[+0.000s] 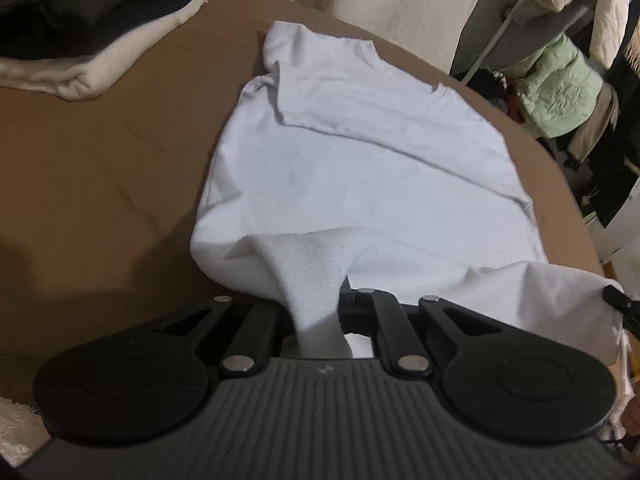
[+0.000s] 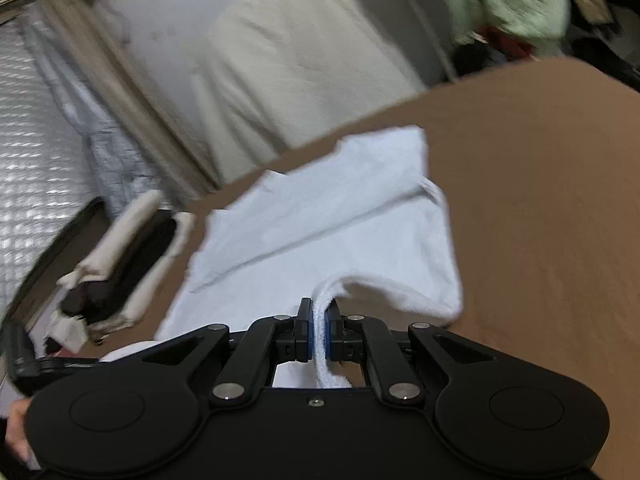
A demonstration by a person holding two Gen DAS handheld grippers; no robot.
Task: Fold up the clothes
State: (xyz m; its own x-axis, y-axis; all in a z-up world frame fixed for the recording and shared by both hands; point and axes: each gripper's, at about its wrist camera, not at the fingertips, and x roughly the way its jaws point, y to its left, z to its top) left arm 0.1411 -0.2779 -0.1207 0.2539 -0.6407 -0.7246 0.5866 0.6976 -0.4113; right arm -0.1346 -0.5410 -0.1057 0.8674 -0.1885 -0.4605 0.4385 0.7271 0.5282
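Observation:
A white garment lies spread over the brown table, sleeves folded inward and collar end far from me. My left gripper is shut on the garment's near hem, and the cloth hides its fingertips. At the right edge of the left wrist view the other gripper's tip pinches the hem's other corner. In the right wrist view my right gripper is shut on a bunched fold of the white garment, which runs between its blue pads.
A stack of folded cream and dark clothes sits at the table's far left, also visible in the right wrist view as the folded stack. Cream fabric hangs beyond the table. A pale green jacket hangs at the right.

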